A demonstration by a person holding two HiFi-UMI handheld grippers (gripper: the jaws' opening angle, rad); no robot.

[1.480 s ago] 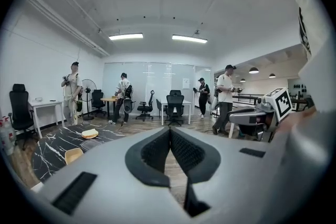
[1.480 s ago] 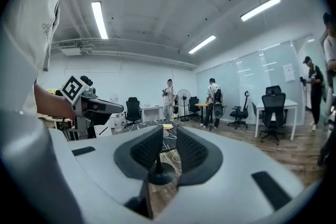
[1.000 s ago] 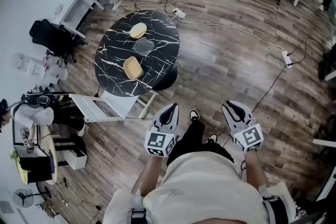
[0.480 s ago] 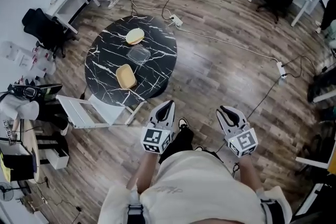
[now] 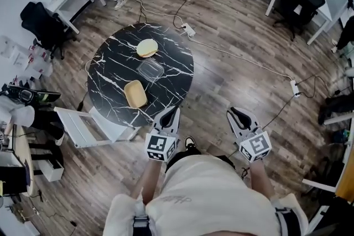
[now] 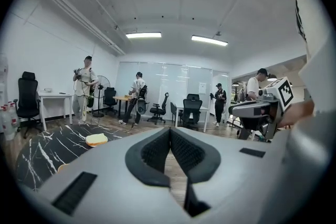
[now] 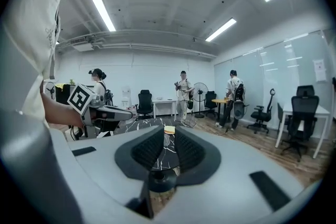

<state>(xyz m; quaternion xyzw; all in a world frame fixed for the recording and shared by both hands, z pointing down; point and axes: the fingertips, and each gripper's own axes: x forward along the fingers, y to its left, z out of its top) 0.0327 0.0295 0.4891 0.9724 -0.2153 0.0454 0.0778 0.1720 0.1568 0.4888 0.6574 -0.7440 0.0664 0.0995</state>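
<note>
I stand at a round black marble table with a gripper in each hand. Both are levelled forward, side by side above the wooden floor. My left gripper has its jaws closed, the ribbed pads meeting at their tips with nothing between them, and its nose sits by the table's near rim. My right gripper is off to the right of the table, over bare boards. Its jaws stand a narrow slit apart and empty, and the right gripper view shows the marble top through the gap. Nearest my left gripper is the tray, a yellow oblong with rounded corners. It lies flat on the near part of the table, apart from the gripper. Its long axis runs from the near rim toward the table's middle, with the far end leaning slightly to my left, so one short end points back at me. Just beyond it lies a clear box, and beyond that a bun. The three form a loose line across the table, none touching. A white frame lies on the floor just left of the table, and a power strip lies on the boards just past its far side. Other people stand among desks across the room.
</note>
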